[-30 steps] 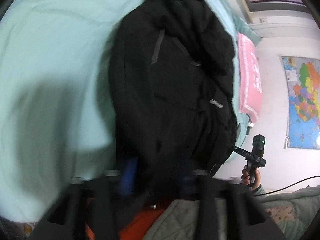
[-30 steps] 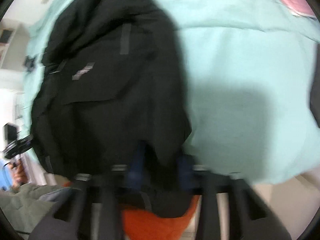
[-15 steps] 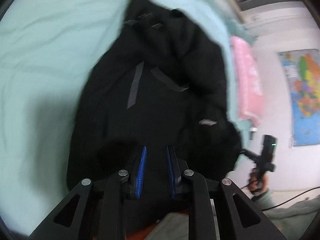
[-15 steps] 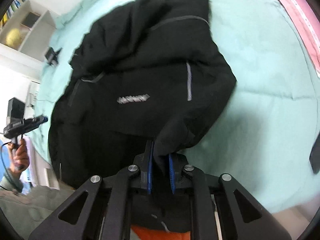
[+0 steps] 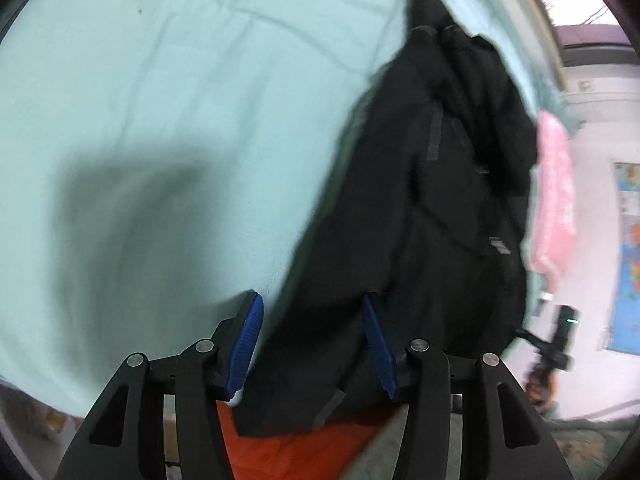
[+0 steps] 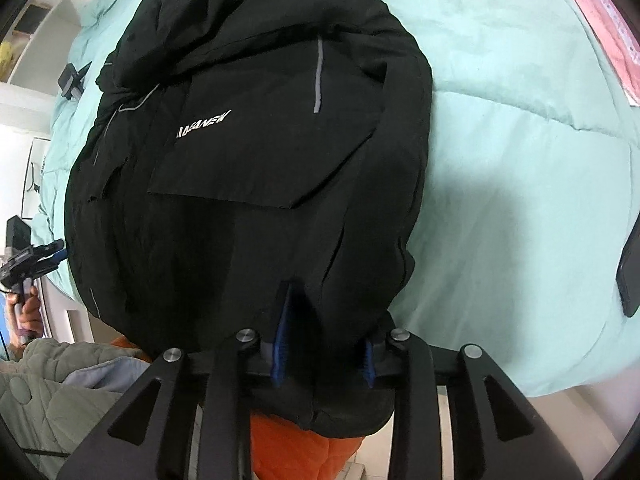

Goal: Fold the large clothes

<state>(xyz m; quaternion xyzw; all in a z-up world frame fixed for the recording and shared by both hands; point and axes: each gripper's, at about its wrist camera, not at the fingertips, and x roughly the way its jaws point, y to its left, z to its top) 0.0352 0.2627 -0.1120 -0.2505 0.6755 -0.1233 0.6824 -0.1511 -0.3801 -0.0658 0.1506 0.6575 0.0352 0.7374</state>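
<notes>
A black jacket [image 5: 420, 220] with grey stripes and a white logo lies bunched on the mint bedcover [image 5: 160, 120], its hem hanging over the bed's near edge. My left gripper [image 5: 311, 300] is at the hem's left corner. Its jaws are opening, and loose fabric lies between the blue pads [image 5: 248, 340] without being pinched. In the right wrist view the jacket [image 6: 260, 140] fills the middle. My right gripper [image 6: 326, 320] is at the hem, its jaws opening. A thick fold lies slack between them and covers the right pad.
A pink pillow [image 5: 554, 200] lies at the far side of the bed. Orange cloth [image 6: 304, 452] hangs below the hem. A dark flat object [image 6: 630, 272] lies at the right on the bedcover [image 6: 520, 160]. A small black item [image 6: 72, 78] sits far left. A map [image 5: 628, 260] hangs on the wall.
Both grippers were shut on the jacket's hem; now their jaws have spread and the fabric lies slack. The left gripper has shifted left, so the jacket sits right in its view.
</notes>
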